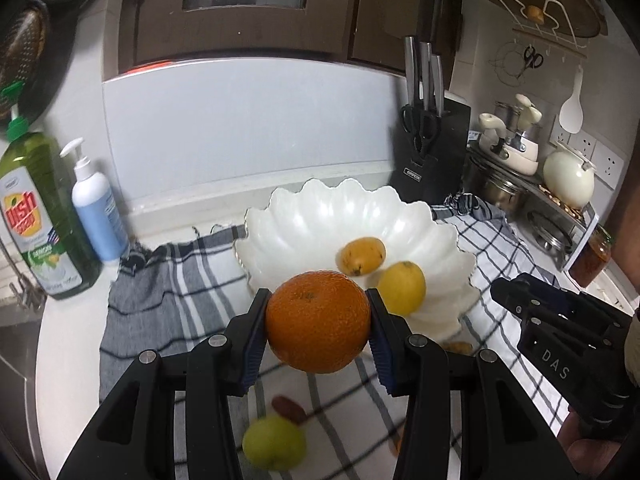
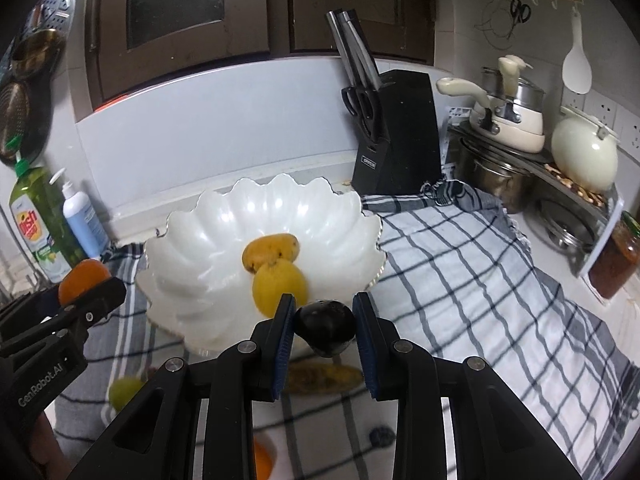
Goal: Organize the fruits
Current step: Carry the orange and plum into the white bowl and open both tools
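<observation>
**Two fruits in hand, both bound for the bowl**

Carry each fruit over the scalloped rim of the white bowl (image 1: 280, 216) before you let go, and lower it close to the bottom so it does not bounce against the two yellow fruits (image 2: 280, 284) already lying near the bowl's middle. I judge it safer to release one hand at a time, since both grippers approach the same near rim.

The bowl sits on the checked cloth (image 2: 460, 264), toward the cloth's back edge, just in front of the knife block (image 2: 394, 136).

Your left gripper (image 1: 318, 322) is clamped partway open around the orange (image 1: 318, 320), held just short of the bowl's near rim. Your right gripper (image 2: 324, 326) is pinched nearly closed on a small dark fruit (image 2: 325, 326), also at the near rim.

A green fruit (image 1: 274, 442) lies on the cloth near its front edge.
</observation>
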The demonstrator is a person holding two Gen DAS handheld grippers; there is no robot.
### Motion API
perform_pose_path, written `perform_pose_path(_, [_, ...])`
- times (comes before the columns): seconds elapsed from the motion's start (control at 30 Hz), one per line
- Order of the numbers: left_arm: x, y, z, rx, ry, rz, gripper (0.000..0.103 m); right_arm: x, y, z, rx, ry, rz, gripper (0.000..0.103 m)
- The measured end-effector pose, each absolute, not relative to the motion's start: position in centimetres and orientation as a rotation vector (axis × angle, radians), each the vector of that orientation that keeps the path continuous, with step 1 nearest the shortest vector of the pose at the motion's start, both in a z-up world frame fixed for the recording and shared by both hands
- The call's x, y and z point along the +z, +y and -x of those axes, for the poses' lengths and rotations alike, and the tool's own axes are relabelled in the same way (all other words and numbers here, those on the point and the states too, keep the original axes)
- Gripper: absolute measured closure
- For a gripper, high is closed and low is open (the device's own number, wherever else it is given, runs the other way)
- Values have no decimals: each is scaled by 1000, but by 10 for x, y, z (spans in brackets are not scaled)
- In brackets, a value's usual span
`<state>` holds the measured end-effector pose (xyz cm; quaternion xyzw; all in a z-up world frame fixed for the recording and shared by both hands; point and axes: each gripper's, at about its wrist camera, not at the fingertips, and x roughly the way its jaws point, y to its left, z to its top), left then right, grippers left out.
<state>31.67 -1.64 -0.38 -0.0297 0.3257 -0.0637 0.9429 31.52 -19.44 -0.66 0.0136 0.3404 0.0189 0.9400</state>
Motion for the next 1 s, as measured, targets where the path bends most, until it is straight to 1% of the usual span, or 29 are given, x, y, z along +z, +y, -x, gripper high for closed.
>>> perform_pose_path(0.37, [-23,-18,-364,-124,716,40,58,-19,-191,-364,34,728,-19,72])
perform_pose_path(0.7, [-41,-25,-382,-131,780,28,57,-38,-195,-383,43,785,-29,72])
perform_pose_path(0.77, [-42,-24,-382,-127,784,36,55,-38,-195,-382,42,785,-26,71])
perform_pose_path(0.8, [-41,-24,-381,-124,780,34,48,-37,-195,-382,37,780,-20,68])
perform_pose_path(0.83, [-40,-24,-379,-119,773,34,43,-36,-195,-381,32,775,-17,64])
perform_pose_path(0.87, [-39,-23,-378,-116,767,34,38,-35,-196,-380,21,768,-17,51])
perform_pose_path(0.9, [-37,-23,-377,-115,763,35,37,-33,-197,-379,12,760,-19,37])
perform_pose_path(0.93, [-35,-22,-376,-112,758,32,36,-30,-198,-376,-6,743,-20,32])
perform_pose_path(0.97, [-32,-22,-375,-108,754,28,33,-27,-198,-374,-17,729,-17,25])
perform_pose_path(1.0, [-30,-21,-374,-103,749,28,28,-24,-198,-372,-27,718,-11,22])
